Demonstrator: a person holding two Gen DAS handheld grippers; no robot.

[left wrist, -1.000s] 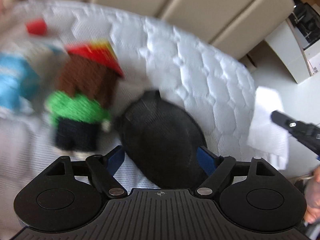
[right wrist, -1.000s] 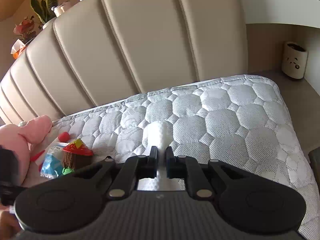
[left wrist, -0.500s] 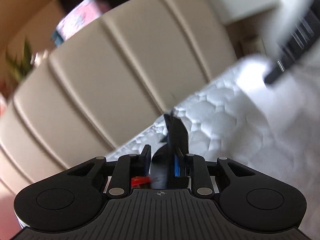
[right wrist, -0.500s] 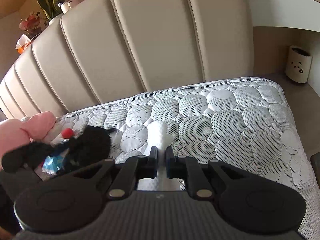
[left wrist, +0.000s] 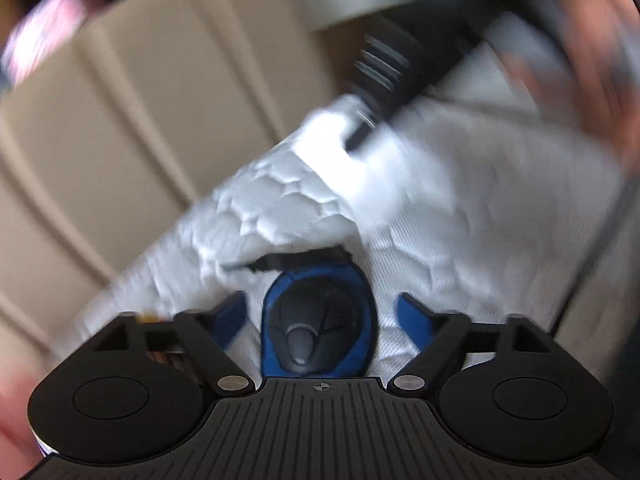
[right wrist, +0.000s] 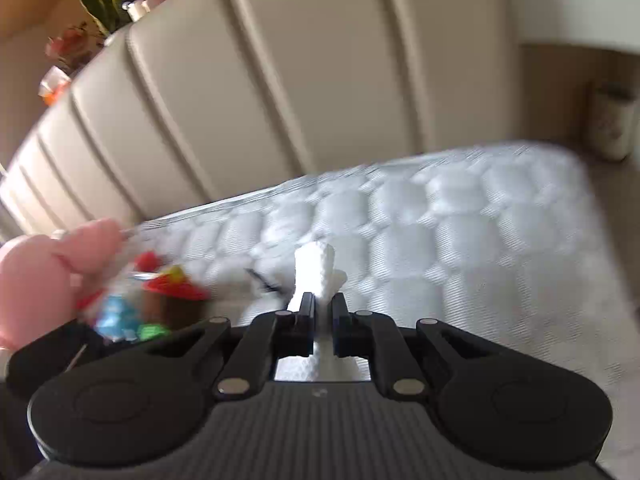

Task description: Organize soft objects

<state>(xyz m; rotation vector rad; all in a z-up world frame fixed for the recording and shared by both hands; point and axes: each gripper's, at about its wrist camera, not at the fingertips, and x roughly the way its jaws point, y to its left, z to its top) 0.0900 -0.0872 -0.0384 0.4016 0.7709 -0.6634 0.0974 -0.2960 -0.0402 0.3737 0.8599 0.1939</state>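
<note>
A round soft pouch point(left wrist: 318, 320), black with a blue rim, lies on the white quilted mattress point(left wrist: 480, 220) in the left wrist view. It sits between the fingers of my left gripper point(left wrist: 322, 302), which is open, with a gap on each side. My right gripper point(right wrist: 322, 304) is shut on a bunched white cloth point(right wrist: 318, 268) and holds it just above the mattress point(right wrist: 480, 240). The left wrist view also shows that cloth point(left wrist: 360, 168), blurred, under the other gripper's dark body.
At the left of the right wrist view are a pink plush point(right wrist: 36, 280), a brown knitted doll with a red hat point(right wrist: 172, 296) and a blue soft item point(right wrist: 116, 316). A beige padded headboard point(right wrist: 280, 80) runs behind the mattress. The bed's edge is at the right.
My left gripper closed on the pouch, lifted it, then opened; the pouch now lies blue side up between its fingers. The right gripper stays shut on the white cloth and has shifted slightly.
</note>
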